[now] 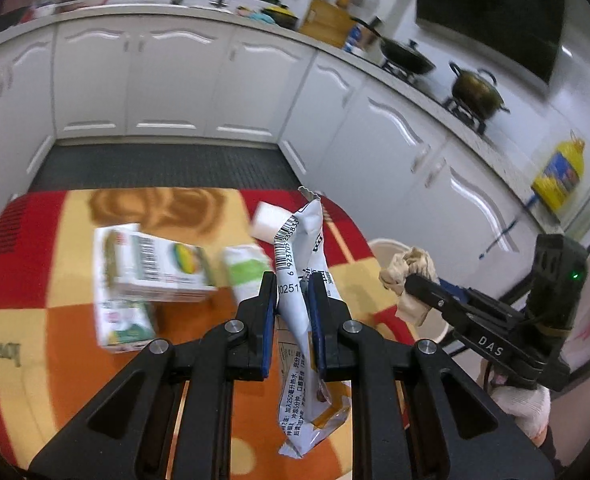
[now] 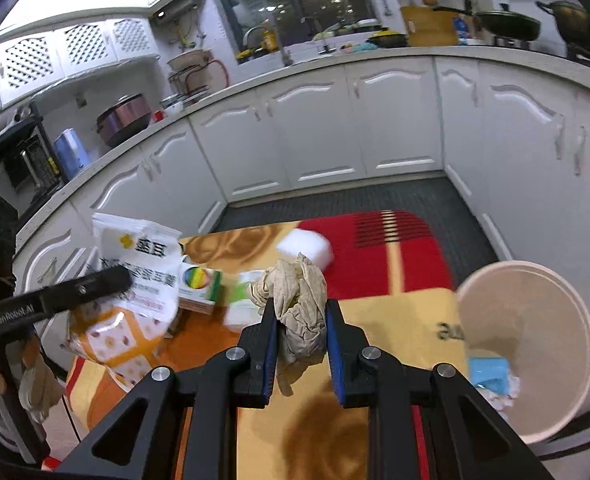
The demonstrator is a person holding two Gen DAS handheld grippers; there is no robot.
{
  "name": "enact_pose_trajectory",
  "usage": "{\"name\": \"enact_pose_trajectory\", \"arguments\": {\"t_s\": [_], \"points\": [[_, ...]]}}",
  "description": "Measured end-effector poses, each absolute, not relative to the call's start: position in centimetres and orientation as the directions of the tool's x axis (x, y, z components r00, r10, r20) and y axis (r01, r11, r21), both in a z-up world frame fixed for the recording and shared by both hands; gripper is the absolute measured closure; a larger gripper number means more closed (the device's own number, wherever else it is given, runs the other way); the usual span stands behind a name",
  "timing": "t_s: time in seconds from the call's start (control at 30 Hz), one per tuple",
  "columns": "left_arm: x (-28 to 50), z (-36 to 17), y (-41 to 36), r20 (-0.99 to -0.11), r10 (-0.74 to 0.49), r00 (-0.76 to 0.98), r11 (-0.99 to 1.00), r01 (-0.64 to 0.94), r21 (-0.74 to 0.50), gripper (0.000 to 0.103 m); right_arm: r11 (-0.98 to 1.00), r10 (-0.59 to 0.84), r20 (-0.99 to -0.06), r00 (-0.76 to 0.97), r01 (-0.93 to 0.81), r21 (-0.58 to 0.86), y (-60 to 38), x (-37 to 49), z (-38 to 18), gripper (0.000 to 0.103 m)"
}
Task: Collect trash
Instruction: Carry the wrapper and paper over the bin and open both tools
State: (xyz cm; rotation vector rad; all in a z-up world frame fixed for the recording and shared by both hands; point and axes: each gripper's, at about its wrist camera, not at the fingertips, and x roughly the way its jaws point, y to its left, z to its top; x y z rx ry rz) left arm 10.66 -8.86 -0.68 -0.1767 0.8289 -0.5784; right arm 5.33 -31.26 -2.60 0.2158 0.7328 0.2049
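Your left gripper (image 1: 291, 300) is clamped on a white barcode-printed food packet (image 1: 301, 280), which hangs crumpled at centre frame above the red and orange tablecloth (image 1: 35, 300). Your right gripper (image 2: 301, 330) pinches a crumpled beige paper wad (image 2: 301, 304) at centre frame. At lower right stands the pale bin (image 2: 543, 320) holding scraps. Green-and-white cartons (image 1: 151, 268) lie left of centre on the cloth.
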Motion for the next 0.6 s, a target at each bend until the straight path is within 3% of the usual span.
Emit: {"name": "enact_pose_trajectory", "arguments": {"t_s": [0.6], "points": [[11.6,-2.2,-23.7,-0.683,-0.594,0.425,0.771,0.543,-0.332,0.09,0.96,0.062,-0.659,0.75,0.136,0.245,-43.0,0.3,-3.5,0.082]]}}
